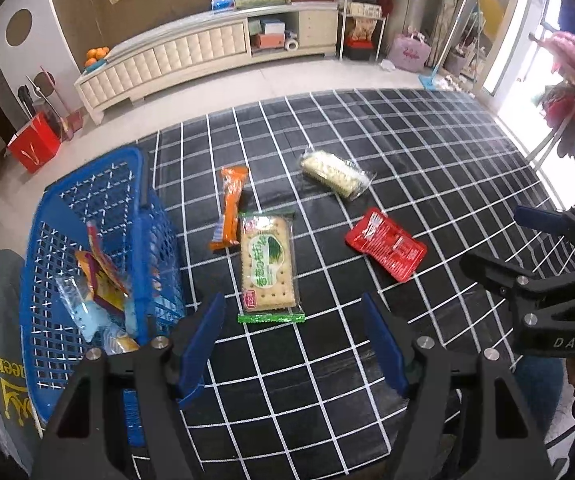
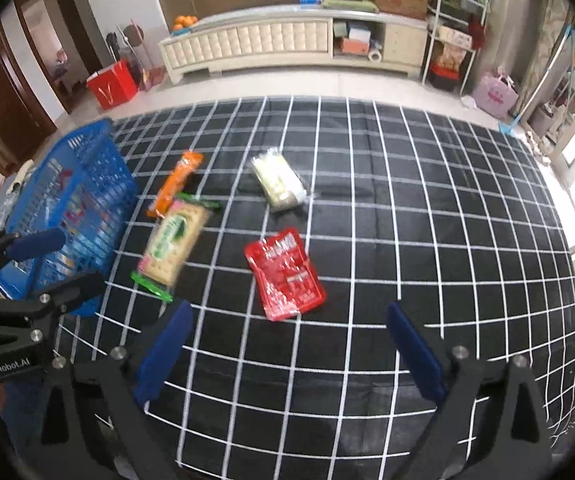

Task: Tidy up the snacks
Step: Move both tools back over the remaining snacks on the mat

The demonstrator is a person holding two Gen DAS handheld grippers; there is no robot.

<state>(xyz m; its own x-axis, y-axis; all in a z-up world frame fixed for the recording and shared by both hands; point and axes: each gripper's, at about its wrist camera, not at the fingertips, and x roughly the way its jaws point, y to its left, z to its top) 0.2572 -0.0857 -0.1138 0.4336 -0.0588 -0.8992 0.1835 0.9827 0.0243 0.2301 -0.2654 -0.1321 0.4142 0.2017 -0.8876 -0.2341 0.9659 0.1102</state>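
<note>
left gripper: jaws part open, empty, cracker packet just beyond its fingertips, long axis running near-to-far | right gripper: jaws spread wide, empty, red pouch just ahead, perhaps slightly skewed (blurred) | blue basket at left, holding snacks | left is nearer the crackers

Both hand-held grippers apparently open, empty.

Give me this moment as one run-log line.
left gripper: open, empty | right gripper: open, empty | four snacks on cloth | blue basket: partly filled
</note>
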